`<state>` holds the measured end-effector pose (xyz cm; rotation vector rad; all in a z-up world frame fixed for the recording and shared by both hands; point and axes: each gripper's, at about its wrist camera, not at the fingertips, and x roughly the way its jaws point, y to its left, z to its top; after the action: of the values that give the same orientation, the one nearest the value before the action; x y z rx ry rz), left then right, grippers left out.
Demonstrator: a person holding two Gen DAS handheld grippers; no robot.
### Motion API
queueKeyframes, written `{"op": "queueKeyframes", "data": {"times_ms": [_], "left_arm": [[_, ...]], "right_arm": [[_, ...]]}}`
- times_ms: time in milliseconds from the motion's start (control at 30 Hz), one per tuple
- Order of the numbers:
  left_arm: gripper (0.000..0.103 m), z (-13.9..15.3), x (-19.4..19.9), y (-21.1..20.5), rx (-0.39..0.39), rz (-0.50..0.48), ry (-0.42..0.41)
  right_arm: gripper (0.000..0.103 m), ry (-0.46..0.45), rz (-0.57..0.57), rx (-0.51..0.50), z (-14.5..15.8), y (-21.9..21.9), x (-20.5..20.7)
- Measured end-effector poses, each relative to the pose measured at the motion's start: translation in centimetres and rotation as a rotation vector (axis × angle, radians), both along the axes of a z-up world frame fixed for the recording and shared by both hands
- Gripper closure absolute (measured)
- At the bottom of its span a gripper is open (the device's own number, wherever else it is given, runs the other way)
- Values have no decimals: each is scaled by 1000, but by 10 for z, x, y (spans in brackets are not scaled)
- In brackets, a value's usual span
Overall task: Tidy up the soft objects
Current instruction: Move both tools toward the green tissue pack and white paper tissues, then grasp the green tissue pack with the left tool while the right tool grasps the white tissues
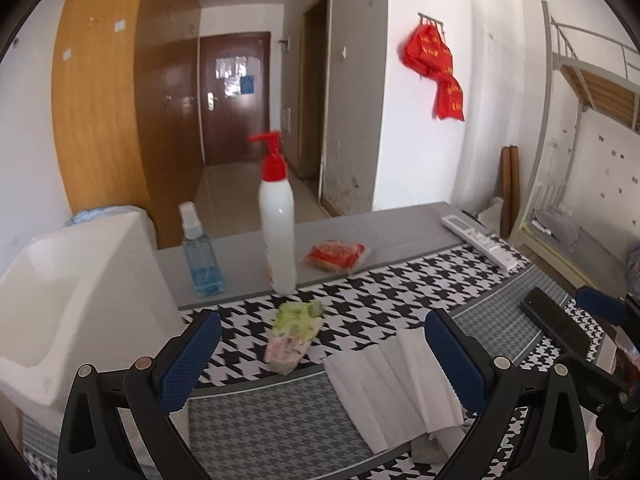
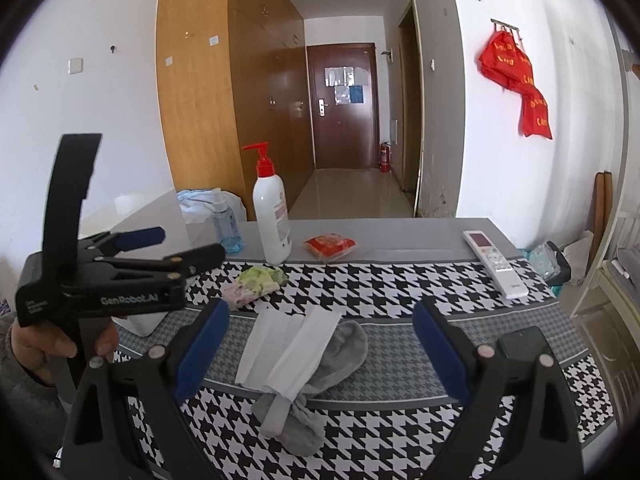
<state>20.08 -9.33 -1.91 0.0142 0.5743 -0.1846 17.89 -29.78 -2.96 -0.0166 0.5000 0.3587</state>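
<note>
A white folded tissue lies across a grey sock on the houndstooth tablecloth; it also shows in the left wrist view. A green and pink soft packet lies further back, also in the right wrist view. My left gripper is open and empty, hovering near the tissue and packet. My right gripper is open and empty, above the tissue and sock. The left gripper shows at the left of the right wrist view.
A white bin stands at the left table edge. A white pump bottle, blue spray bottle, red snack packet and remote sit along the back. A black phone lies at the right.
</note>
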Motion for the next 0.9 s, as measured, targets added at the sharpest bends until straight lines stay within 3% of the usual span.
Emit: {"op": "queueKeyframes", "data": {"times_ms": [400, 900], "left_arm": [[4, -25, 21, 2, 2, 14, 44], [15, -64, 49, 11, 31, 29, 138]], "right_arm": [[10, 47, 29, -14, -17, -1, 14], [13, 132, 98, -38, -40, 12, 36]]}}
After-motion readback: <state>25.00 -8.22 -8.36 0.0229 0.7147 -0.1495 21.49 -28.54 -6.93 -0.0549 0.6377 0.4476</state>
